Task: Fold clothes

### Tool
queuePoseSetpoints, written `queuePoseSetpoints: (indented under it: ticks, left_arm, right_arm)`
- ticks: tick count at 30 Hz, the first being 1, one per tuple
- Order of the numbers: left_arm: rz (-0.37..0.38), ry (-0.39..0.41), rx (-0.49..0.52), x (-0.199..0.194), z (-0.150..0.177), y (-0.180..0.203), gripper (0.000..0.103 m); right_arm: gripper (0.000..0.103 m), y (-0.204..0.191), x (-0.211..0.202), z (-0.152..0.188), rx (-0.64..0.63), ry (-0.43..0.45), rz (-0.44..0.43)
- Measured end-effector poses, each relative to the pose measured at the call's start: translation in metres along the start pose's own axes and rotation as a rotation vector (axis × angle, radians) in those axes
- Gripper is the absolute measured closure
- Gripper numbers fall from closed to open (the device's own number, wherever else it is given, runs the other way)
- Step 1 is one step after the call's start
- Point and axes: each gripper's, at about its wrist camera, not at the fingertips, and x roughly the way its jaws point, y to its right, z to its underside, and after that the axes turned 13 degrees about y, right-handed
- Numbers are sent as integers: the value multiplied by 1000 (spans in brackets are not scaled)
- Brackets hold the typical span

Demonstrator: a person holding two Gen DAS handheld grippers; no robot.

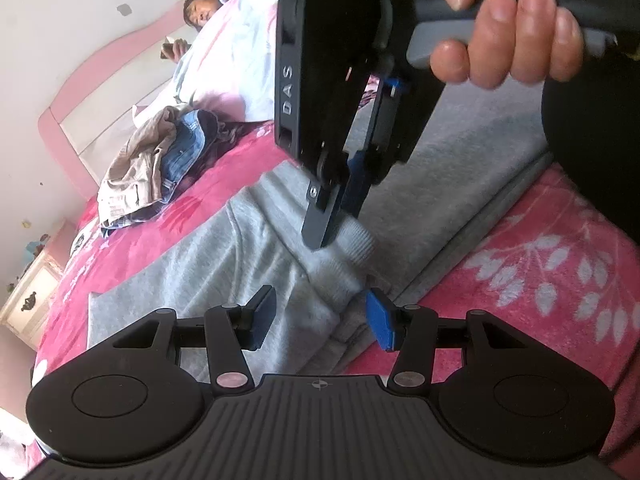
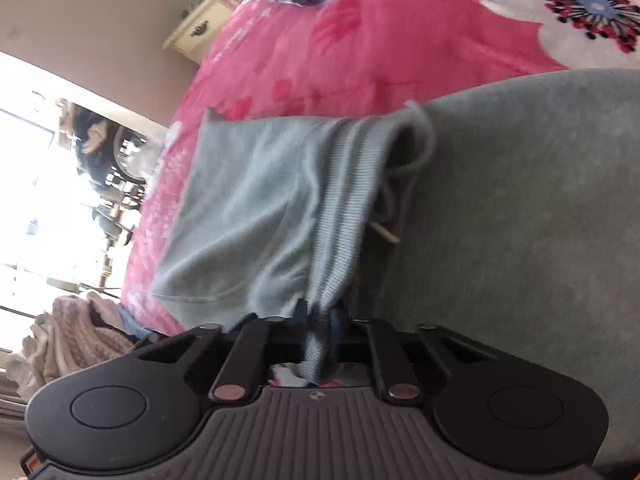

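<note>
The right gripper (image 2: 318,320), angled downward, pinched the grey sweatpants' (image 2: 256,200) ribbed waistband. The left gripper (image 1: 320,320) hovered beside it with its jaws apart, holding nothing.

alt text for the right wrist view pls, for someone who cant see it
The right tongs are shut on the ribbed waistband of grey sweatpants, whose drawstring hangs loose. The pants lie on a pink floral bedspread, with a cream nightstand and a bright window behind.
</note>
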Motion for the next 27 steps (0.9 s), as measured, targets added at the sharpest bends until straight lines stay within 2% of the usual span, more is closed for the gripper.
queuePoseSetpoints:
  ticks: [3,4,10,13,15,17,18,19,21,24,27]
  left_arm:
    - [-13,6,-5,-4,-3,-3,53]
    - [-19,7,-5,-6,-3,-2,53]
    - [0,9,17,3,-1,5,53]
    - [24,23,19,6,0,8,64]
    - [29,31,10,5,0,7,69]
    - [34,35,-3,4,0,4,70]
    - [38,35,-15,4,0,2,71]
    - [42,35,-29,4,0,0,71]
    - [47,34,-50,3,0,-4,71]
    - [54,32,-99,2,1,-9,71]
    - [60,29,-173,2,2,-18,70]
  right_arm:
    - [96,-6,-7,-6,72,6,-98]
    - [96,-7,-7,-7,64,6,-101]
    - [96,14,13,2,96,-58,-33]
    - [95,20,12,2,118,-56,-30]
    - [92,21,6,-1,127,-42,-41]
    - [77,27,-3,-4,174,-14,-53]
    - [65,33,-8,-5,208,8,-56]
    - [62,39,-11,-6,241,27,-54]
    - [61,54,-14,-6,310,51,-34]
    - [61,71,-6,0,401,28,-3]
    - [61,76,5,4,423,23,1]
